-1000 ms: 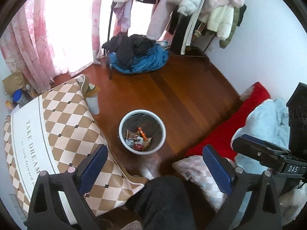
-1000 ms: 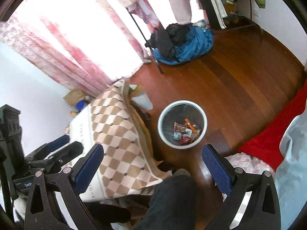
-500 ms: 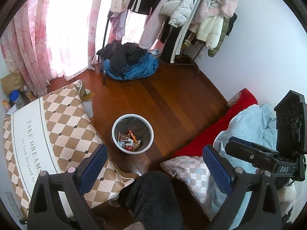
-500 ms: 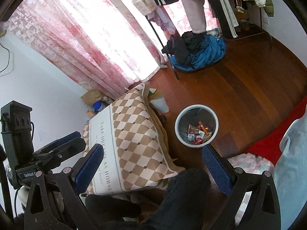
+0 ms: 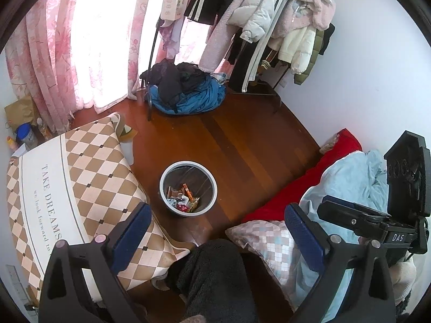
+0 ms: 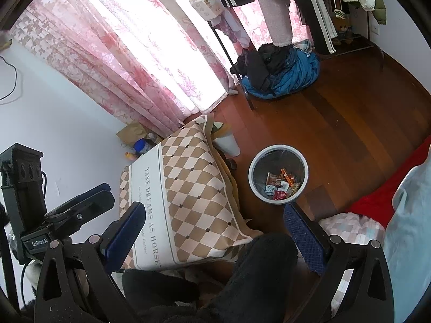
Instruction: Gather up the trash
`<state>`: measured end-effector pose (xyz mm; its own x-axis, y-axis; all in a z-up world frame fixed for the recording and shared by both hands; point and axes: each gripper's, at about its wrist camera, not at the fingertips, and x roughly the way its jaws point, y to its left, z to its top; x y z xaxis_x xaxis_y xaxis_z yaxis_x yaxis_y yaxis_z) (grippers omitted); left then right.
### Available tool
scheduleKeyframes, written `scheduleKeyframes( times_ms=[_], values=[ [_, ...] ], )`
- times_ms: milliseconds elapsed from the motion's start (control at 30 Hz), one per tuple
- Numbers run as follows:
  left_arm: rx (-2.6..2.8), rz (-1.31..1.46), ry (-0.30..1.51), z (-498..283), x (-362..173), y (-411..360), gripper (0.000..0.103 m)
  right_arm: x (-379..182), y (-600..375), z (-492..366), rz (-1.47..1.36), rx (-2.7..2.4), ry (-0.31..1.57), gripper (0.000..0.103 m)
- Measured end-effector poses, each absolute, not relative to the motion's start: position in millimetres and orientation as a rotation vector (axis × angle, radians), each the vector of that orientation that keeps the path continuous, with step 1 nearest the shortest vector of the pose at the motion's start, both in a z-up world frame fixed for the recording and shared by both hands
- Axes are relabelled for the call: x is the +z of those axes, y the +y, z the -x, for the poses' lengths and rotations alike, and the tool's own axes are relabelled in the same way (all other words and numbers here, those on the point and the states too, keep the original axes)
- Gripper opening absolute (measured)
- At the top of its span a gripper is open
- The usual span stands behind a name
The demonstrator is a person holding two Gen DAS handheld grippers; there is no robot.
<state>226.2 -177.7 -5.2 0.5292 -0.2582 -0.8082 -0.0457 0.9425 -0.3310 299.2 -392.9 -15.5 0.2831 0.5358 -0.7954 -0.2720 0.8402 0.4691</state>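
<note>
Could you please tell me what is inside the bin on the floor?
The bin holds a small pile of colourful wrappers. Whatever lies beneath them is covered.

Both wrist views look steeply down from high up, sharing the trash bin (image 5: 188, 188) (image 6: 278, 173) and checked cushion (image 5: 80, 177) (image 6: 188, 188).

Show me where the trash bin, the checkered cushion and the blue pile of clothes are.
trash bin (image 5: 163, 177): left wrist view, on its pale rim.
checkered cushion (image 6: 194, 177): right wrist view, on its diamond-patterned face.
blue pile of clothes (image 5: 199, 99): left wrist view, on the blue fabric.
</note>
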Motion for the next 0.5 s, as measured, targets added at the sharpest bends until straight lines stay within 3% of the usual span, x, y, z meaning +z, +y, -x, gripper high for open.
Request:
scheduleKeyframes(
  times_ms=[500],
  values=[
    [-0.124, 0.347, 0.998, -222.3, -1.9, -174.3, 0.103, -14.6, -391.8, -297.0, -0.245, 0.552, 1.18, 0.103]
  ],
)
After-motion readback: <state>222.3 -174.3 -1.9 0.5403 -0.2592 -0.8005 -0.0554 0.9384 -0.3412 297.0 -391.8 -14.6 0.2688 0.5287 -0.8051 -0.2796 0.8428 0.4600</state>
